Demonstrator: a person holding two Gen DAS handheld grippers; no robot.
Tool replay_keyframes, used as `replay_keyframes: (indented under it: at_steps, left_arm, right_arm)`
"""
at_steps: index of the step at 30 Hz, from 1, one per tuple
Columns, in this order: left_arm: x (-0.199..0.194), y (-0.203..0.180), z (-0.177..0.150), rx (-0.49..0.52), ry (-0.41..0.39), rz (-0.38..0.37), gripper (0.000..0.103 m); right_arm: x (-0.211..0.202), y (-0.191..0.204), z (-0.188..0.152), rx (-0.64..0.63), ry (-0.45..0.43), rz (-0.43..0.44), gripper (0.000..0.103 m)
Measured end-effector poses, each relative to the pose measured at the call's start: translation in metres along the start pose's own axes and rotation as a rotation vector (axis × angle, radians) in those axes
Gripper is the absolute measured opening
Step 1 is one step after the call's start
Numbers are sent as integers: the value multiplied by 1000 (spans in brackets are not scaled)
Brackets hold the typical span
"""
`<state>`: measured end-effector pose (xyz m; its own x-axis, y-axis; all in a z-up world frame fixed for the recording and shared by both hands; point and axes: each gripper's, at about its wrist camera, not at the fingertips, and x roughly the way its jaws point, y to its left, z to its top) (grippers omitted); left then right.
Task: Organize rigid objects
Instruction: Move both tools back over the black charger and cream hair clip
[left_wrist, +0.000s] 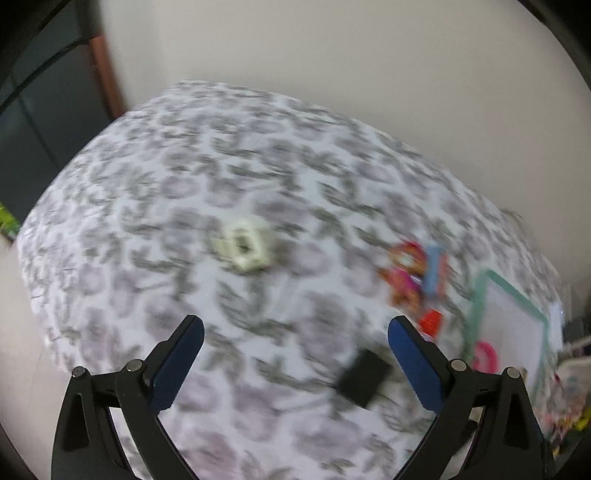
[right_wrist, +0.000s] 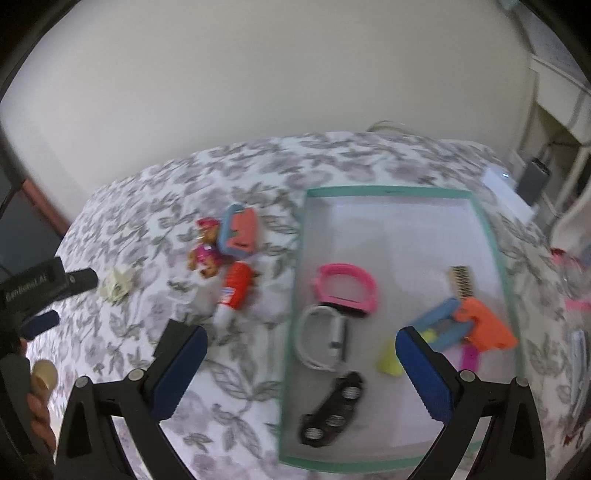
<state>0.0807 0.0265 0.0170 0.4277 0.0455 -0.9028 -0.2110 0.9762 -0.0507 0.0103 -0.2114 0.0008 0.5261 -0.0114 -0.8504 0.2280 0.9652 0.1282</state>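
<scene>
A white tray with a green rim (right_wrist: 495, 254) lies on the flowered tablecloth. In it are a pink ring (right_wrist: 347, 288), a white ring (right_wrist: 321, 339), a black holder (right_wrist: 332, 410), an orange and blue toy gun (right_wrist: 476, 325) and a yellow piece (right_wrist: 389, 360). Left of the tray lie a red tube (right_wrist: 234, 291), a toy figure (right_wrist: 205, 251), a blue and orange toy (right_wrist: 238, 232) and a cream piece (right_wrist: 116, 286). My right gripper (right_wrist: 301, 354) is open above the tray's left edge. My left gripper (left_wrist: 295, 336) is open and empty; the cream piece (left_wrist: 243, 245) lies ahead of it. The left view is blurred.
A black block (left_wrist: 364, 376) lies near my left gripper's right finger. The tray (left_wrist: 476, 306) and coloured toys (left_wrist: 410, 273) show at the right of the left wrist view. The left gripper also shows in the right wrist view (right_wrist: 59, 299). A wall stands behind the table.
</scene>
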Motion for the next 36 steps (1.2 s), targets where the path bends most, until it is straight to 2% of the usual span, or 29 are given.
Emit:
replay_keyframes:
  at_steps: [5,9,15,19,25,36]
  left_arm:
    - [10,39,10,-19,6,115,100]
    - [24,74,16,-91,57,94,100]
    - [36,102,22,-151,89,155,100]
    - [49,108,25,-172,124,141,100]
    - [67,103,26,-132,150,146,100]
    - [81,97,32,-83,139,140,100]
  right_arm:
    - [14,34,-1,-58,21,25,103]
    - [30,62,-4,-100,54,49,103]
    - [57,90,-13,-138,116,63,103]
    - [72,101,-19,-153,151,65,103]
    - [94,107,-25,-142,198,63,103]
    - [113,111,-30,-136,227,25,103]
